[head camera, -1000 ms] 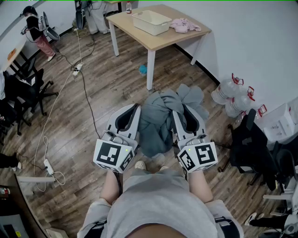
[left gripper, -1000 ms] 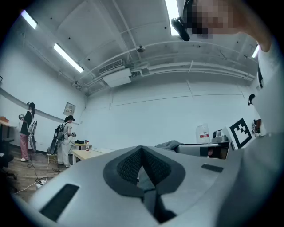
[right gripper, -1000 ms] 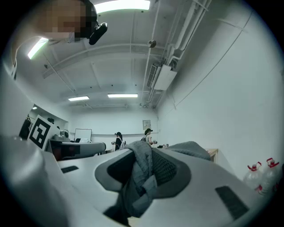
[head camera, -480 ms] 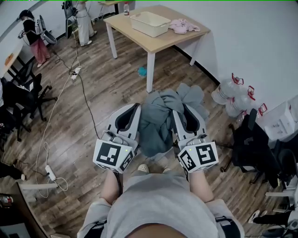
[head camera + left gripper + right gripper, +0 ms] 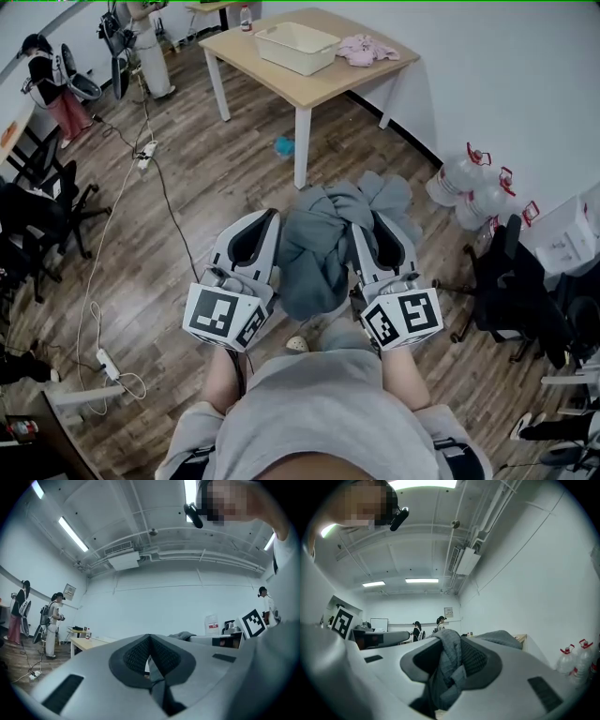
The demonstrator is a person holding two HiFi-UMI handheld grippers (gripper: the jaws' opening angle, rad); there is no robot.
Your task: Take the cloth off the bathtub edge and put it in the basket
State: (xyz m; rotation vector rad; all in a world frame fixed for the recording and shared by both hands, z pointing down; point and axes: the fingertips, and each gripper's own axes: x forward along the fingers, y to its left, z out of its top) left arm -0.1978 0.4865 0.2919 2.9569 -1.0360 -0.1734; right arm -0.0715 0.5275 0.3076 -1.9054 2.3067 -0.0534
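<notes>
Here, my left claw [image 5: 266, 221] is pressed together on a thin fold of the grey cloth [image 5: 323, 242], which hangs bunched above the wood floor [image 5: 187, 197] while my right claw [image 5: 371, 223] pinches a thicker wad, well apart from the white basket [image 5: 302, 60] on the counter [image 5: 330, 87].

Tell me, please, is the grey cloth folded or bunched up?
Bunched up: the cloth hangs as a crumpled, knotted wad, with a twisted fold pinched in the right gripper.
</notes>
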